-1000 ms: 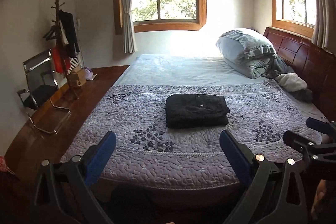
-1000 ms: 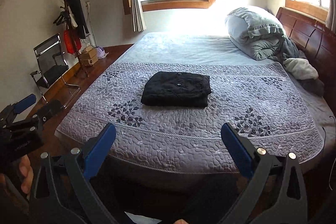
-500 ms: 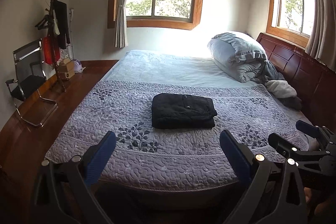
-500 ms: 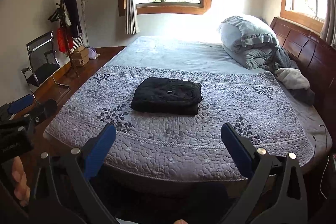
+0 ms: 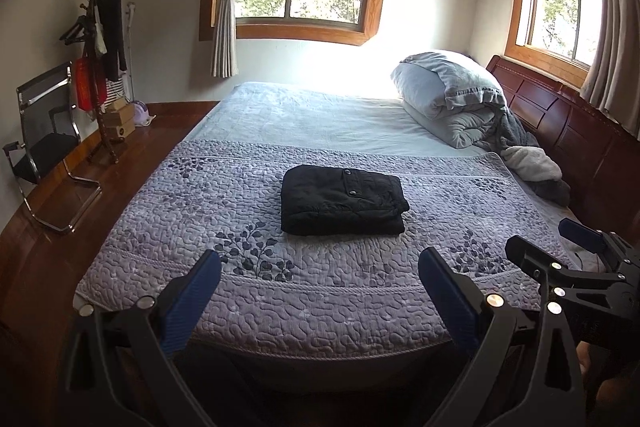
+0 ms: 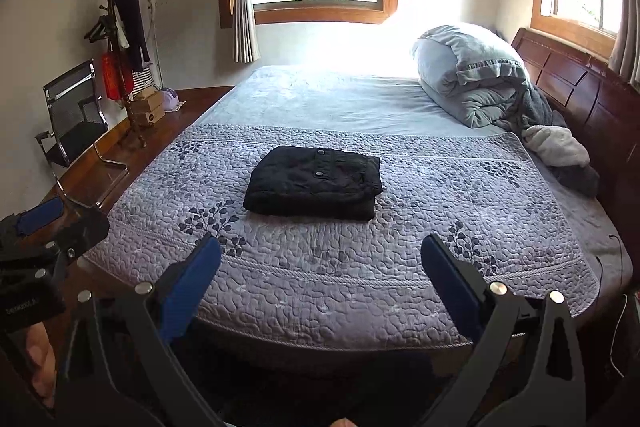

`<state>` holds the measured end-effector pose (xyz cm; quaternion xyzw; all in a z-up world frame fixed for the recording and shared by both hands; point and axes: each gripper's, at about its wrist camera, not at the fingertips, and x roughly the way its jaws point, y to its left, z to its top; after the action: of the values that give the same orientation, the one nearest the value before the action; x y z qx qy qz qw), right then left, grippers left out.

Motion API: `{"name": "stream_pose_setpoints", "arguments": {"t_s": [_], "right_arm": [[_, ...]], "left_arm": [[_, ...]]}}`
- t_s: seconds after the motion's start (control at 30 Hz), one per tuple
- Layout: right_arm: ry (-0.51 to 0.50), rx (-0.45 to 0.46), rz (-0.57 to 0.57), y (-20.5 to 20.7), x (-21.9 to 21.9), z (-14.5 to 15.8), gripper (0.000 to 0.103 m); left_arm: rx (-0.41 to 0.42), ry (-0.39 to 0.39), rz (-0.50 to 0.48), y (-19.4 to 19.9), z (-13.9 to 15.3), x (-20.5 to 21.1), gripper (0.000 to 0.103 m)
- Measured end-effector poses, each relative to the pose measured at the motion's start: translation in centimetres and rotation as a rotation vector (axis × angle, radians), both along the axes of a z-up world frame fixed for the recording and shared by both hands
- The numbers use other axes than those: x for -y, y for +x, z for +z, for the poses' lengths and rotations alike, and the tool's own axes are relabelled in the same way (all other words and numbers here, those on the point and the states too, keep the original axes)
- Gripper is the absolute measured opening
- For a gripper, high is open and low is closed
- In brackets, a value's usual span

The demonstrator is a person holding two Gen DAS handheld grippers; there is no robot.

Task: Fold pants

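Note:
Black pants (image 5: 342, 200) lie folded in a neat rectangular stack in the middle of the purple quilted bedspread (image 5: 200, 211); they also show in the right wrist view (image 6: 314, 183). My left gripper (image 5: 320, 285) is open and empty, held back at the foot of the bed, well short of the pants. My right gripper (image 6: 322, 277) is open and empty, also at the foot of the bed. The right gripper shows at the right edge of the left wrist view (image 5: 560, 247); the left gripper shows at the left edge of the right wrist view (image 6: 60, 223).
A folded grey duvet (image 5: 452, 95) and loose clothes (image 5: 532, 167) lie by the wooden headboard (image 5: 580, 131) on the right. A metal chair (image 5: 44, 139), a coat stand (image 5: 98, 39) and boxes stand on the wood floor to the left.
Both grippers have risen and tilted a little, so the bed sits lower in view. The pants have not moved. Both grippers stay open.

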<state>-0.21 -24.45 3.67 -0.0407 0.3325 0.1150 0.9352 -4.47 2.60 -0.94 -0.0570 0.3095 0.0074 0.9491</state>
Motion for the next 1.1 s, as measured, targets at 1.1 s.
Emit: {"name": "stream_pose_setpoints", "arguments": {"t_s": [1.1], "right_arm": [[-0.019, 0.023, 0.001, 0.6, 0.0, 0.3, 0.1]], "left_arm": [[-0.013, -0.023, -0.029, 1.7, -0.6, 0.1, 0.099]]}}
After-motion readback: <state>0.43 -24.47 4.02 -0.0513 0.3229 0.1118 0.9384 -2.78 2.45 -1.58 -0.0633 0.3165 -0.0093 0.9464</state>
